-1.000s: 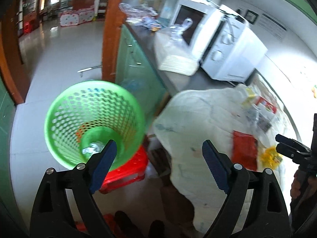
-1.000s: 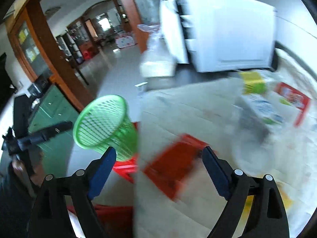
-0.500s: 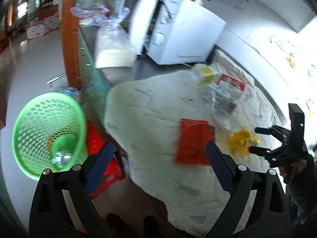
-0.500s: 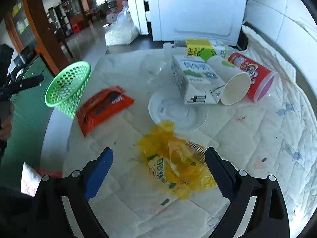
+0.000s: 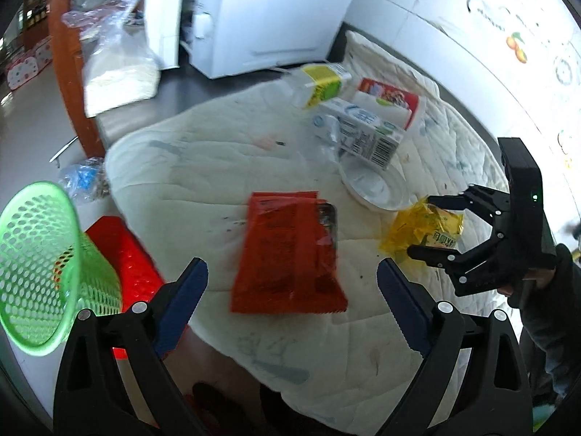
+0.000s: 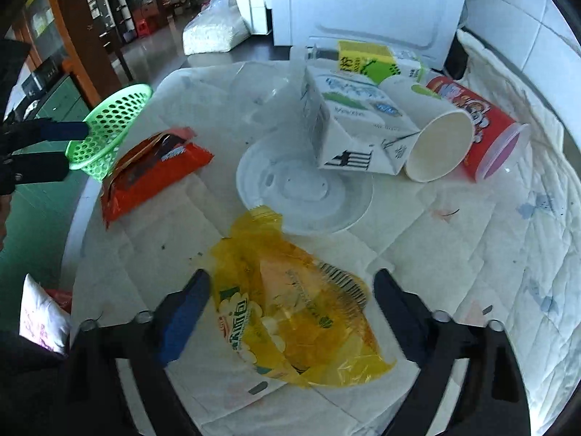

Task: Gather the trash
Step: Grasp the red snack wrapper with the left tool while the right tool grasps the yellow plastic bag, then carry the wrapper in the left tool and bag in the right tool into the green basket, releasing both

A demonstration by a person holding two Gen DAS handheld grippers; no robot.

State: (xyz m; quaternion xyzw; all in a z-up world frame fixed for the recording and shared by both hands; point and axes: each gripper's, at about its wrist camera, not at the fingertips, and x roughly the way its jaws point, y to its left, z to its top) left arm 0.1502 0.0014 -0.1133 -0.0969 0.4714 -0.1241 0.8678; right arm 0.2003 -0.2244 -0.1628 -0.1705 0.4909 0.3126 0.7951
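Trash lies on a white quilted cloth [image 5: 218, 152]: a red snack wrapper [image 5: 290, 250] [image 6: 152, 174], a crumpled yellow wrapper [image 6: 290, 312] [image 5: 425, 229], a clear plastic lid [image 6: 305, 189], a milk carton [image 6: 352, 127], a paper cup [image 6: 439, 141] and a red tub [image 6: 483, 130]. My left gripper [image 5: 290, 298] is open, just short of the red wrapper. My right gripper [image 6: 290, 305] is open, with its fingers on either side of the yellow wrapper; it also shows in the left wrist view [image 5: 425, 225]. A green mesh basket [image 5: 40, 265] [image 6: 109, 130] stands on the floor to the left.
A white microwave [image 5: 265, 14] stands at the back of the counter, with a white bag [image 5: 120, 69] beside it. A red stool [image 5: 123, 250] sits under the basket. A yellow-labelled bottle [image 5: 323, 80] lies behind the carton. The tiled wall is on the right.
Both grippers have swung from the basket side over the cloth. The left now faces the red wrapper. The right has come down around the yellow wrapper.
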